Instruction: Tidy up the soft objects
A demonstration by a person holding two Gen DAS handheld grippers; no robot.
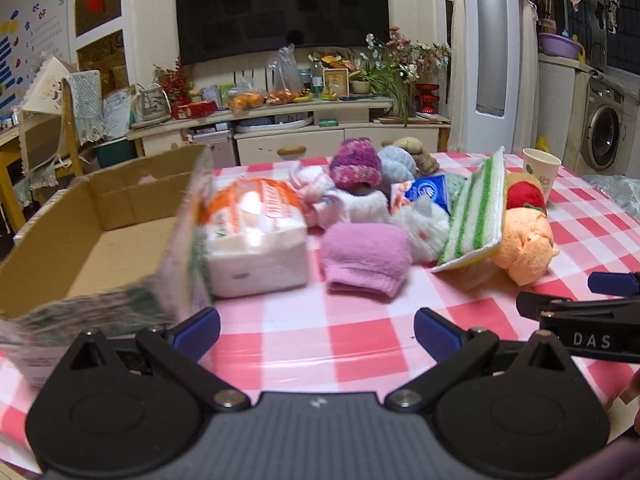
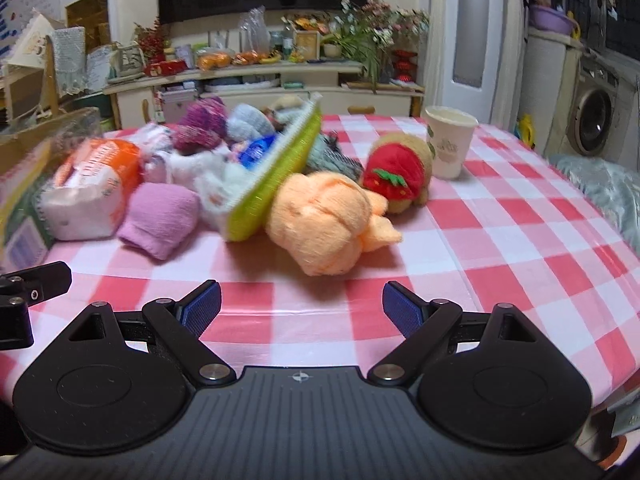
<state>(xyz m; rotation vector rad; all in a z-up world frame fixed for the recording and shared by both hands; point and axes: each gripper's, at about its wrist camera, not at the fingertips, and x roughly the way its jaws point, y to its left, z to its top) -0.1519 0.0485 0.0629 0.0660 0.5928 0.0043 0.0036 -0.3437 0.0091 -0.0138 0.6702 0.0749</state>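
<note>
One cardboard box (image 1: 100, 216) stands open at the left of the desk (image 1: 360, 340), which wears a red-and-white checked cloth. Right of the box sit one tissue pack (image 1: 256, 240), one pink sock (image 1: 366, 258), one white fluffy toy (image 1: 424, 228), one green-striped cloth (image 1: 476, 216), one orange plush (image 2: 324, 220), one strawberry plush (image 2: 396, 178) and one paper cup (image 2: 450, 142). Behind the box stands a cluttered TV cabinet (image 1: 280, 120). Left claw (image 1: 316, 328) and right claw (image 2: 302, 306) are both spread, empty, just above the cloth.
</note>
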